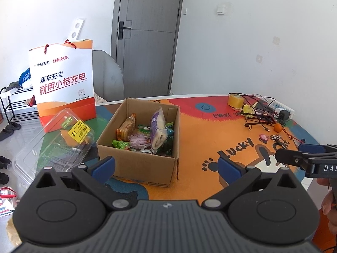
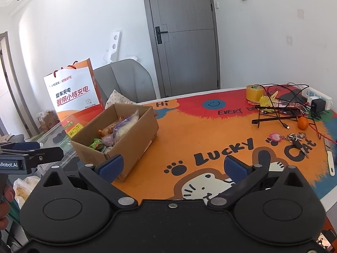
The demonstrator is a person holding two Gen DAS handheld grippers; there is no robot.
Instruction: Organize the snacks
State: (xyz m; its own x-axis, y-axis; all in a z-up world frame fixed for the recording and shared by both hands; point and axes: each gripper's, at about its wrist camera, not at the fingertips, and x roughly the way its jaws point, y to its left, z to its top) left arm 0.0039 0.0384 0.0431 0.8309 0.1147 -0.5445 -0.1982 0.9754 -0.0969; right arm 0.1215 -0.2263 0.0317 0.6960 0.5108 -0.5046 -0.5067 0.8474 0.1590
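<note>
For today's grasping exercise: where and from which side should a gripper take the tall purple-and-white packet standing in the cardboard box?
Probably its crimped top edge, from above. The purple-and-white packet stands leaning among other snacks, its top rising near the rim of the cardboard box, so that flat thin seam is the only free part; the walls block a sideways approach. Both the left gripper and right gripper are open and empty.

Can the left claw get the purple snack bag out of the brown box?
Probably yes. The left claw is open, just before the brown cardboard box, whose top is open. The purple snack bag stands highest among the snacks, nothing covering it.
</note>
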